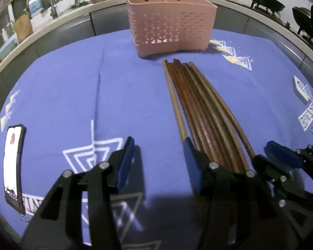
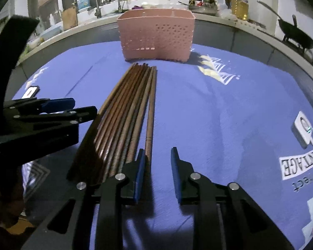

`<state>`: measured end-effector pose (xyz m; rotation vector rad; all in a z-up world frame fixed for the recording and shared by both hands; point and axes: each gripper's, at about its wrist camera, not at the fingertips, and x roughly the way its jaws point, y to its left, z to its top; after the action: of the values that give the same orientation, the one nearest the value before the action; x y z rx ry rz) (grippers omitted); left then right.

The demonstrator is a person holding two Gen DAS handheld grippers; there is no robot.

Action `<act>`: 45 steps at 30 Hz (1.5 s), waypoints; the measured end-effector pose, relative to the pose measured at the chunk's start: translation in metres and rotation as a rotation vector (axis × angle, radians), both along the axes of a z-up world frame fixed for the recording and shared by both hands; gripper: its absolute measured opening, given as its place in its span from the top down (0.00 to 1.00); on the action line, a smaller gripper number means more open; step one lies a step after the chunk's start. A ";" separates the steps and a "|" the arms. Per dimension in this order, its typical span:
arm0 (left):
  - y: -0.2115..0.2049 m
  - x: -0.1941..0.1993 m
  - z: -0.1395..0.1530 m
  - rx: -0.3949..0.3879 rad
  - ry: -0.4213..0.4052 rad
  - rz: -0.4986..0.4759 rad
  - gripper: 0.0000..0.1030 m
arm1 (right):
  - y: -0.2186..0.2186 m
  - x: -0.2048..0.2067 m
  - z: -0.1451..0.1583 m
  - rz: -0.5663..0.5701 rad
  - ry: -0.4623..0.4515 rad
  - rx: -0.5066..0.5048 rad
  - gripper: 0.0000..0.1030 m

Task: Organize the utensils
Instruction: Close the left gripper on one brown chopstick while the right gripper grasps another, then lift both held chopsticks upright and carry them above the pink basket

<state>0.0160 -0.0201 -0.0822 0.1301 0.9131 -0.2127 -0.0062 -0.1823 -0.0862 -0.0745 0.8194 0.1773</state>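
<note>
A bundle of dark brown wooden chopsticks (image 1: 200, 106) (image 2: 131, 108) lies flat on the tabletop's purple patterned cloth (image 1: 73, 95) (image 2: 219, 104), tips pointing toward the pink perforated plastic utensil basket (image 1: 169, 25) (image 2: 156, 35) standing just beyond them. The left gripper (image 1: 158, 152) is spread wide over the cloth, left of the bundle. The right gripper (image 2: 157, 158), jaws apart and holding nothing, hovers at the bundle's right edge. A black smartphone (image 1: 13, 164) lies far left.

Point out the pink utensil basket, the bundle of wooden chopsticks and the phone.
pink utensil basket (image 1: 169, 29): left wrist view, perforated front wall.
wooden chopsticks (image 2: 131, 108): right wrist view, middle of the bundle.
phone (image 1: 13, 162): left wrist view, lit screen.
</note>
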 end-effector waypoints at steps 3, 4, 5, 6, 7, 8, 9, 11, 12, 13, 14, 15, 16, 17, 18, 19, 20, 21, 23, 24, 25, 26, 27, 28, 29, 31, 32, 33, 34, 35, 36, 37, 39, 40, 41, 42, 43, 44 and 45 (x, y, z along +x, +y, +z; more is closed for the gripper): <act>-0.009 -0.001 -0.001 0.029 -0.015 -0.023 0.54 | 0.000 0.002 -0.001 0.009 0.009 0.010 0.75; -0.011 0.001 -0.004 0.041 -0.008 -0.028 0.55 | 0.001 0.002 -0.002 0.014 0.011 0.006 0.75; -0.011 0.003 -0.008 0.043 0.004 -0.028 0.55 | 0.003 0.004 -0.005 0.019 0.025 -0.003 0.75; -0.008 0.003 -0.009 0.023 0.004 -0.032 0.60 | 0.002 0.004 -0.005 0.019 0.018 -0.001 0.77; -0.007 0.003 -0.008 0.020 -0.003 -0.032 0.73 | 0.001 0.004 -0.004 0.017 0.020 0.003 0.83; -0.006 0.003 -0.008 0.022 -0.008 -0.035 0.82 | -0.006 0.006 -0.004 0.002 0.028 0.013 0.86; -0.003 0.004 -0.007 0.016 -0.005 -0.036 0.93 | -0.010 0.007 -0.004 -0.016 0.030 0.018 0.90; 0.003 0.006 -0.007 -0.013 -0.001 -0.040 0.93 | -0.025 0.008 -0.004 -0.057 0.037 0.038 0.92; 0.005 0.006 -0.007 -0.016 -0.003 -0.043 0.93 | -0.033 0.006 -0.004 -0.076 0.045 0.054 0.93; 0.007 0.005 -0.007 -0.012 -0.007 -0.046 0.93 | -0.037 0.004 -0.003 -0.085 0.053 0.065 0.93; 0.009 0.003 -0.008 -0.007 -0.008 -0.047 0.94 | -0.040 0.001 -0.004 -0.090 0.062 0.075 0.93; 0.014 0.001 -0.008 -0.011 -0.004 -0.047 0.94 | -0.042 -0.005 -0.004 -0.091 0.074 0.082 0.93; 0.019 -0.003 -0.008 -0.011 -0.002 -0.049 0.93 | -0.043 -0.010 -0.004 -0.089 0.079 0.081 0.93; 0.021 -0.006 -0.008 -0.006 -0.002 -0.051 0.93 | -0.044 -0.017 -0.005 -0.081 0.085 0.079 0.93; 0.026 -0.010 -0.008 0.002 0.001 -0.053 0.93 | -0.044 -0.022 -0.006 -0.075 0.085 0.083 0.93; 0.029 -0.014 -0.008 0.001 0.008 -0.055 0.93 | -0.045 -0.027 -0.006 -0.066 0.084 0.092 0.93; 0.032 -0.016 -0.008 -0.005 0.017 -0.055 0.93 | -0.046 -0.029 -0.007 -0.061 0.085 0.098 0.92; 0.036 -0.016 -0.008 -0.015 0.031 -0.055 0.88 | -0.047 -0.029 -0.006 -0.052 0.091 0.107 0.92; 0.037 -0.012 -0.006 -0.035 0.048 -0.078 0.69 | -0.049 -0.019 -0.004 -0.030 0.112 0.122 0.91; 0.037 -0.008 -0.006 -0.033 0.049 -0.079 0.56 | -0.049 -0.016 -0.003 -0.027 0.119 0.125 0.91; 0.035 -0.001 -0.006 -0.021 0.047 -0.075 0.55 | -0.050 -0.008 -0.001 -0.023 0.130 0.133 0.91; 0.033 0.005 -0.006 -0.014 0.046 -0.080 0.55 | -0.050 0.003 0.000 -0.017 0.142 0.144 0.91; 0.029 0.012 -0.006 -0.006 0.041 -0.091 0.55 | -0.048 0.010 0.001 -0.017 0.152 0.151 0.91; 0.025 0.019 -0.006 0.007 0.035 -0.090 0.55 | -0.047 0.021 0.003 -0.015 0.165 0.158 0.91; 0.021 0.030 -0.006 0.026 0.030 -0.088 0.55 | -0.046 0.029 0.004 -0.008 0.173 0.157 0.91; 0.015 0.047 -0.005 0.037 0.028 -0.101 0.55 | -0.040 0.055 0.007 0.019 0.186 0.137 0.91; 0.012 0.055 -0.004 0.045 0.025 -0.102 0.55 | -0.038 0.064 0.009 0.023 0.192 0.130 0.91; 0.009 0.065 -0.003 0.048 0.027 -0.109 0.55 | -0.035 0.080 0.012 0.031 0.203 0.119 0.90; 0.006 0.073 -0.002 0.043 0.028 -0.124 0.62 | -0.032 0.094 0.014 0.042 0.211 0.114 0.89; 0.001 0.081 -0.001 0.037 0.025 -0.150 0.67 | -0.029 0.112 0.016 0.052 0.225 0.103 0.89; -0.002 0.086 0.000 0.036 0.020 -0.165 0.86 | -0.027 0.123 0.017 0.057 0.236 0.096 0.89; -0.005 0.091 0.000 0.033 0.020 -0.179 0.95 | -0.023 0.136 0.019 0.070 0.255 0.085 0.89; -0.011 0.097 0.002 0.038 0.026 -0.196 0.96 | -0.016 0.152 0.021 0.108 0.285 0.059 0.94; -0.014 0.096 0.003 0.030 0.027 -0.206 0.96 | -0.016 0.157 0.021 0.111 0.299 0.069 0.95; -0.014 0.095 0.007 0.012 0.021 -0.214 0.96 | -0.017 0.157 0.024 0.115 0.302 0.088 0.95; -0.009 0.091 0.018 -0.022 -0.004 -0.217 0.96 | -0.018 0.154 0.030 0.127 0.276 0.106 0.95; -0.003 0.086 0.030 -0.062 -0.031 -0.218 0.96 | -0.020 0.147 0.038 0.138 0.243 0.131 0.95; 0.002 0.083 0.040 -0.094 -0.048 -0.217 0.96 | -0.024 0.140 0.047 0.144 0.209 0.157 0.95; 0.011 0.078 0.057 -0.143 -0.074 -0.215 0.96 | -0.028 0.129 0.060 0.149 0.151 0.186 0.95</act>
<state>0.0940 -0.0095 -0.0257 0.1033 0.8067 -0.4689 0.1230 -0.2107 -0.0257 0.0542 0.9442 0.4024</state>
